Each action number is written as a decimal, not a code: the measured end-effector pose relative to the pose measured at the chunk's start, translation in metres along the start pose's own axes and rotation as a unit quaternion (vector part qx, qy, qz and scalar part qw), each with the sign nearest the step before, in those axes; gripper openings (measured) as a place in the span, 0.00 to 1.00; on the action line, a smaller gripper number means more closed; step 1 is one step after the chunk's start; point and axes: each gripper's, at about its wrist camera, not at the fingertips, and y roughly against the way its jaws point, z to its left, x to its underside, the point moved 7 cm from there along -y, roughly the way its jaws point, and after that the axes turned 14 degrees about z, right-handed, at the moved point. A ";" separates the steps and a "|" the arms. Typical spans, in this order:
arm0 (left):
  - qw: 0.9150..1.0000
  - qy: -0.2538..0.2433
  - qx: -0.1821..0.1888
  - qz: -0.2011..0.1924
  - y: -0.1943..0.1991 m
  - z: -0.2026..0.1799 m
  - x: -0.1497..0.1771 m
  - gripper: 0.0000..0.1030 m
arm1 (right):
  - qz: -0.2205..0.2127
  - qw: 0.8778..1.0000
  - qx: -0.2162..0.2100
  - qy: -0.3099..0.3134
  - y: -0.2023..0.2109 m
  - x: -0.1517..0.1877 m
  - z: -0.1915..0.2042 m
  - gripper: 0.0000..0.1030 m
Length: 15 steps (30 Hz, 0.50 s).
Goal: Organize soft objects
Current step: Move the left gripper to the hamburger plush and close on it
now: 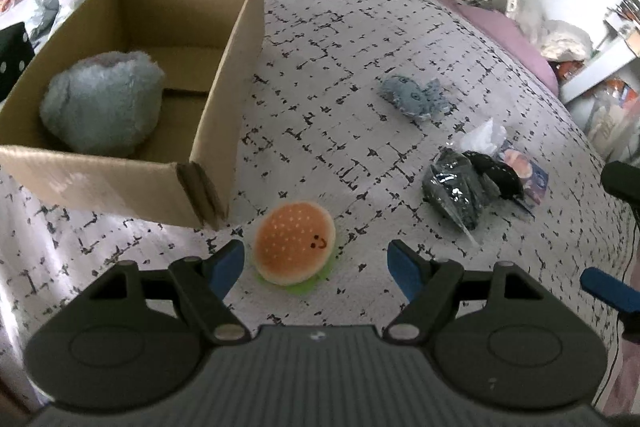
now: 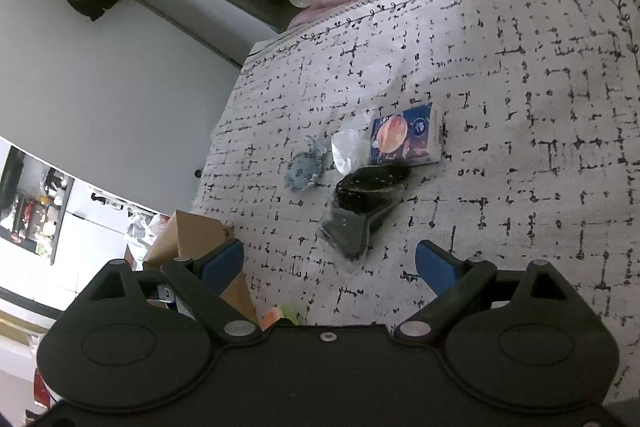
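- the left gripper [image 1: 316, 265] hangs low over the patterned bedspread [image 1: 360, 39], its blue-tipped jaws spread wide and gripping nothing.
- the burger plush [image 1: 294, 242] lies on the bedspread between those jaws, nearer the left fingertip, and no pad touches it as far as i can see.
- just beyond it sits the cardboard box [image 1: 224, 87], open at the top, its near corner close to the burger plush.
- inside the box, toward its near left side, rests a fluffy grey-blue plush [image 1: 102, 103].
- further out on the bedspread lies a small blue fish plush [image 1: 412, 95], well apart from the box.
- near it sits a dark bundle in clear plastic wrap [image 1: 460, 191], with a tissue pack [image 2: 406, 135] and a bit of crumpled white plastic [image 2: 348, 147] touching or just beside it.
- the right gripper [image 2: 330, 263] is also wide open and empty, hovering over the bedspread with the dark bundle just ahead of its fingertips.
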 end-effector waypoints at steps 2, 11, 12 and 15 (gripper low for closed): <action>1.000 0.007 0.000 -0.002 -0.003 0.000 -0.002 0.75 | 0.004 1.000 0.002 -0.002 -0.007 -0.004 -0.001 0.90; 0.999 0.010 -0.030 -0.007 -0.020 0.001 -0.009 0.75 | 0.026 0.999 0.020 -0.007 -0.036 -0.018 -0.009 0.87; 0.999 0.010 -0.031 -0.002 -0.023 0.001 -0.009 0.75 | 0.028 0.999 0.020 -0.010 -0.039 -0.019 -0.011 0.86; 0.999 0.015 -0.041 0.002 -0.030 0.005 -0.009 0.75 | 0.035 0.999 0.027 -0.016 -0.049 -0.024 -0.016 0.85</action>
